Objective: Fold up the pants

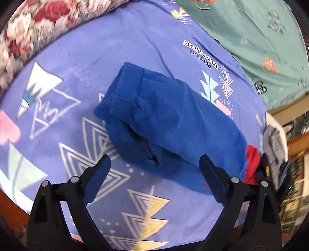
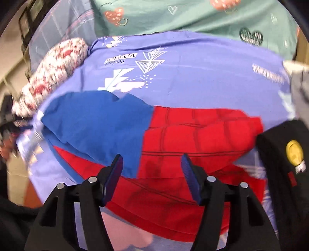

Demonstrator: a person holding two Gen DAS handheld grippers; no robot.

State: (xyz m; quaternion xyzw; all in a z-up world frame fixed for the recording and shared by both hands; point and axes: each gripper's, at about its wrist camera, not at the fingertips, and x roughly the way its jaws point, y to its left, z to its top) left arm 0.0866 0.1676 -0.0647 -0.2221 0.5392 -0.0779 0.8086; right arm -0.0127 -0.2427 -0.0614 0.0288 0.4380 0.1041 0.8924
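Observation:
Blue and red pants [image 1: 164, 119] lie folded on a purple patterned bedsheet [image 1: 81, 63]. In the left wrist view I see the blue leg end with its cuff toward the upper left and a bit of red at the right. My left gripper [image 1: 155, 164] is open and empty, just in front of the blue fabric. In the right wrist view the pants [image 2: 154, 135] show a blue part on the left and a red web-patterned part on the right. My right gripper [image 2: 152, 164] is open and empty, hovering over the red part.
A floral pillow [image 1: 38, 25] lies at the sheet's left edge and shows in the right wrist view [image 2: 52, 71] too. A green heart-print sheet [image 2: 193, 15] lies behind. A black garment with a yellow badge [image 2: 285, 164] sits at the right. A pile of clothes [image 1: 274, 150] sits at the right.

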